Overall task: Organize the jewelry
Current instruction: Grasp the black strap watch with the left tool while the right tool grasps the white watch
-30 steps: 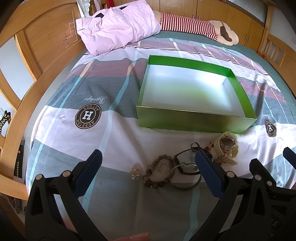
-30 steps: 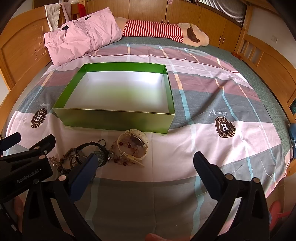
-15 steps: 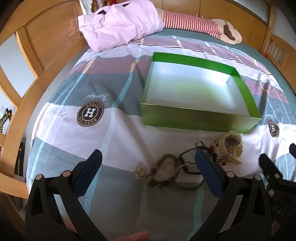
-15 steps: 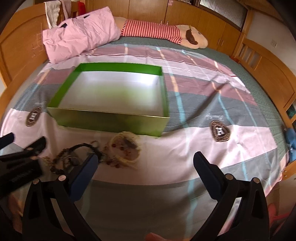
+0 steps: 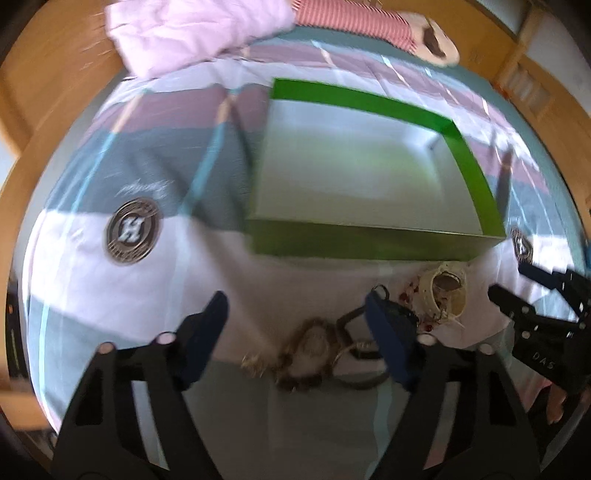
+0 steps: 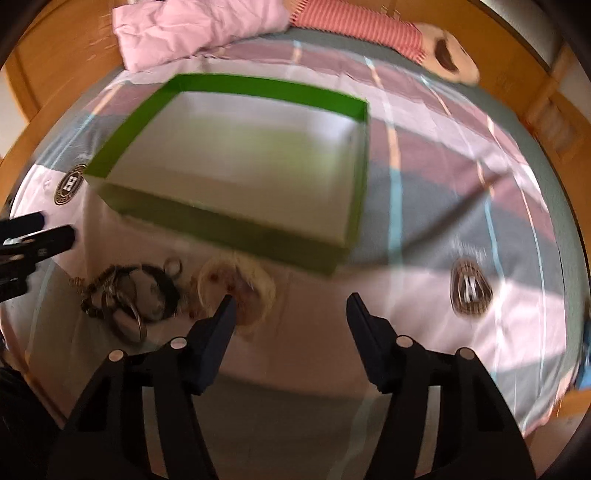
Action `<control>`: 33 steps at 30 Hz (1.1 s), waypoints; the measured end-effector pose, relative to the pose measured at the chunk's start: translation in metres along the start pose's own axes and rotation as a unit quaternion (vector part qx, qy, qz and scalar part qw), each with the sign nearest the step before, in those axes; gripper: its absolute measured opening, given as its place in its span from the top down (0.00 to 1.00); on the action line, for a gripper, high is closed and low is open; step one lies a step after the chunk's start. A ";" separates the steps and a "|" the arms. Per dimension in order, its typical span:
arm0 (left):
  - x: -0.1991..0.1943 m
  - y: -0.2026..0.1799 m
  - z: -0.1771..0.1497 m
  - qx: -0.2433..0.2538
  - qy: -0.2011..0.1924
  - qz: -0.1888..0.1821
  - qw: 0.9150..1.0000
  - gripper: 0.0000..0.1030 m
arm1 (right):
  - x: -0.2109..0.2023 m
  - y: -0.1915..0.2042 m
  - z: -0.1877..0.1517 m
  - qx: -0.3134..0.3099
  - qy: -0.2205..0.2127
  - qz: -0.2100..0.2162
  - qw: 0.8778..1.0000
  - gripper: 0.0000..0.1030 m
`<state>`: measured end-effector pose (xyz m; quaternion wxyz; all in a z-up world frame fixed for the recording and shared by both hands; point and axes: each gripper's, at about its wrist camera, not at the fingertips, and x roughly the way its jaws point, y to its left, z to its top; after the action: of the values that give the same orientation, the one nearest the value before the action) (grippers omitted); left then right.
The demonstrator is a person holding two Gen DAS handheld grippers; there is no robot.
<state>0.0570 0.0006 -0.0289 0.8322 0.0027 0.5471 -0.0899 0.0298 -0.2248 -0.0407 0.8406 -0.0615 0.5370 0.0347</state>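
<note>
A heap of jewelry lies on the bed in front of an empty green box (image 5: pixel 369 244) (image 6: pixel 221 229). In it are a brown beaded bracelet (image 5: pixel 306 356), a black band (image 5: pixel 351 328) (image 6: pixel 157 291), a metal ring (image 6: pixel 129 323) and a cream watch (image 5: pixel 445 295) (image 6: pixel 240 286). My left gripper (image 5: pixel 295 315) hovers above the bracelet, its jaws closing with nothing touching the pads. My right gripper (image 6: pixel 291 310) hangs just right of the watch, its jaws also closing on nothing. Both views are blurred.
A pink pillow (image 6: pixel 199 26) and a striped plush toy (image 6: pixel 369 29) lie at the far end of the bed. Wooden bed rails (image 5: pixel 40 92) run along the sides. The striped sheet carries round logo prints (image 5: pixel 133 230) (image 6: pixel 471 291).
Both cameras have tipped down and moved in closer to the jewelry. The fingers of both grippers stand nearer together than before. The jewelry and the box have not moved.
</note>
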 end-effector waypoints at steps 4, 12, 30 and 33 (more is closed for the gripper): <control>0.036 -0.009 -0.003 0.018 0.050 -0.041 0.998 0.39 | 0.031 -0.004 -0.004 0.013 0.025 0.029 0.999 0.49; 0.083 -0.033 -0.007 0.067 0.095 -0.016 0.993 0.61 | 0.063 -0.020 -0.003 0.044 0.064 0.092 0.993 0.86; 0.038 -0.062 -0.006 0.063 0.040 -0.078 0.994 0.97 | 0.004 -0.019 -0.006 -0.008 0.001 0.085 0.996 0.86; 0.030 -0.054 -0.009 0.049 0.030 -0.084 0.995 0.97 | 0.010 -0.020 -0.009 0.008 0.010 0.094 0.996 0.86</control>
<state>0.0522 -0.0560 -0.0543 0.8040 0.0000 0.5648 -0.1860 0.0279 -0.2458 -0.0523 0.8289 -0.0049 0.5488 0.1087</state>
